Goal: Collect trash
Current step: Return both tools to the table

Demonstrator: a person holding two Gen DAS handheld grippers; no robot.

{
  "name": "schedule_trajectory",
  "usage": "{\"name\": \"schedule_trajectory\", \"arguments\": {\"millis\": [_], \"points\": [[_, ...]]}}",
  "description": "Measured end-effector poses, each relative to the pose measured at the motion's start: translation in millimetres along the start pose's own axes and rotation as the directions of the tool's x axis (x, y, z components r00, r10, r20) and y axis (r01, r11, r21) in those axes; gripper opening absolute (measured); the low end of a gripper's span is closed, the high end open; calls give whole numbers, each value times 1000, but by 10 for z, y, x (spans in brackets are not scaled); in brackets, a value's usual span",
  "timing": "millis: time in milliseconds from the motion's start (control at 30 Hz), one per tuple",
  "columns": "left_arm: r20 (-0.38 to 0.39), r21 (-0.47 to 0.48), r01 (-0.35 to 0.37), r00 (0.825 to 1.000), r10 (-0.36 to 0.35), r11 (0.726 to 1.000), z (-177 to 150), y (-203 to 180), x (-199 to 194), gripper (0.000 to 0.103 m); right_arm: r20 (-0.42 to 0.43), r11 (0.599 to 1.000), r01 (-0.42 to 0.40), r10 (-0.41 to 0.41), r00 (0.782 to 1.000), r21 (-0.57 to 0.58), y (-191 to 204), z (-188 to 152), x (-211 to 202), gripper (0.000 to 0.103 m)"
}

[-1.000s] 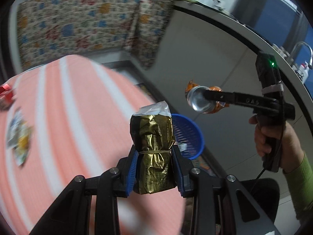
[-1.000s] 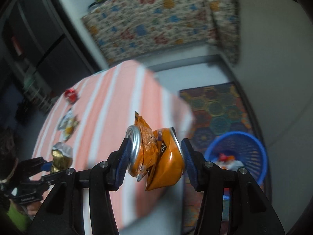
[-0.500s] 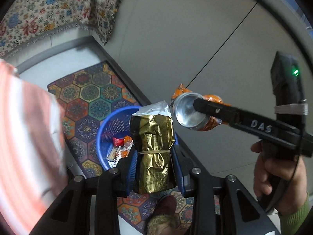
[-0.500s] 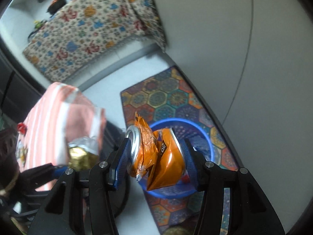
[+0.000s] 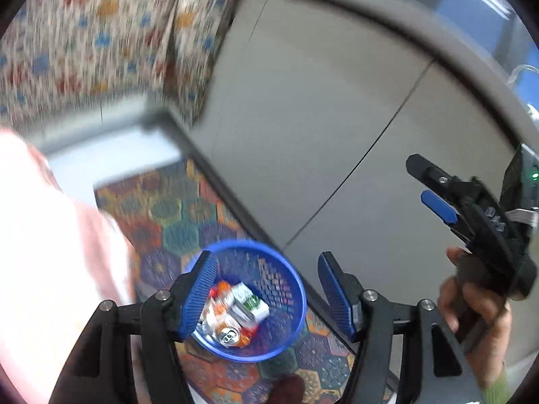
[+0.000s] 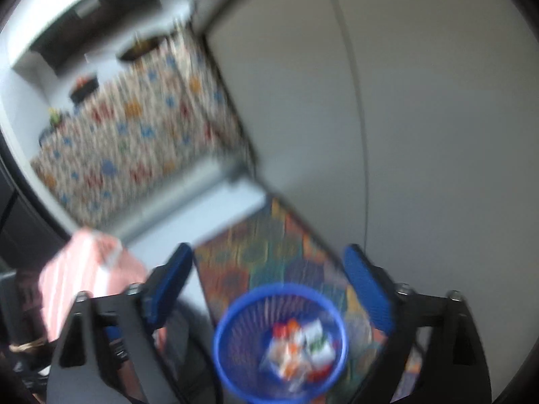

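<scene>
**Floor, rug and the blue basket**

Floor here is pale grey tile (image 5: 111,148), with a colourful hexagon-pattern rug (image 5: 175,215) laid along the base of the grey cabinet front. A blue mesh trash basket (image 5: 286,336) sits on that rug, holding a can (image 5: 229,336), a small carton (image 5: 251,303) and some wrappers. Both views are pretty motion-blurred, so finer details are hard to make out.

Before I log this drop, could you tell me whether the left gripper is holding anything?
No, the left gripper is open and empty above the blue basket.
</scene>
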State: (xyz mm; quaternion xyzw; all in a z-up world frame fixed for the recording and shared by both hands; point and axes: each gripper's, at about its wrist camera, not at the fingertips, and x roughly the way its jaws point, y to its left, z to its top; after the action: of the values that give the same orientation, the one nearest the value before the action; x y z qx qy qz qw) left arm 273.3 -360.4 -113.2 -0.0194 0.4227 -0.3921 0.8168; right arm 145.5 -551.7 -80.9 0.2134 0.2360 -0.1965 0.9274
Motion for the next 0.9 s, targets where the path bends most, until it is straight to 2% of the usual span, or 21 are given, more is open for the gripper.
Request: {"name": "schedule_trajectory", "arguments": {"millis": [67,133,167,233,367,467,533,600,667,700,767,833,867,900], "points": [[58,28,-18,998,16,999,39,-11,-472,68,74,1000,6,-3,997,-29,147,83,-232,103],[109,42,-51,993,46,998,-46,37,-972,80,113,998,5,2,994,-62,323,94,-401,103],[125,48,-72,990,65,996,-136,88,-1164,81,118,997,4,5,993,-75,422,68,-466,103],[126,53,-125,985,118,991,-412,230,-1492,82,90,994,-19,29,996,-109,664,-54,-532,103],[20,25,-257,966,256,966,-1124,776,-1796,82,-64,972,-134,124,990,-192,1266,-542,-516,103],[-58,3,-373,926,372,928,-1646,1285,-2026,82,-221,928,-254,197,955,-273,1881,-1073,-467,103],[-69,-23,-443,895,440,896,-1854,1611,-2252,82,-309,887,-330,231,923,-322,2279,-1417,-465,103],[-55,-49,-499,866,497,865,-1960,1912,-2469,82,-372,848,-396,261,891,-352,2626,-1693,-495,103],[-50,-97,-561,828,559,822,-2015,2273,-2686,82,-422,814,-448,283,861,-369,2977,-1946,-488,103],[-49,-115,-574,819,572,811,-2040,2437,-2769,82,-445,799,-470,290,847,-375,3128,-2055,-485,103],[-46,-153,-613,788,614,775,-2053,2812,-2914,82,-487,773,-503,292,823,-387,3427,-2247,-435,103],[-64,-191,-634,770,635,750,-2050,3166,-2998,82,-526,741,-537,293,798,-402,3713,-2377,-359,102],[-72,-221,-631,771,633,743,-2056,3337,-3033,82,-536,731,-542,286,795,-414,3859,-2427,-297,102],[-78,-245,-617,781,619,748,-2071,3455,-3046,82,-543,725,-542,275,794,-425,3987,-2471,-240,102]]}}
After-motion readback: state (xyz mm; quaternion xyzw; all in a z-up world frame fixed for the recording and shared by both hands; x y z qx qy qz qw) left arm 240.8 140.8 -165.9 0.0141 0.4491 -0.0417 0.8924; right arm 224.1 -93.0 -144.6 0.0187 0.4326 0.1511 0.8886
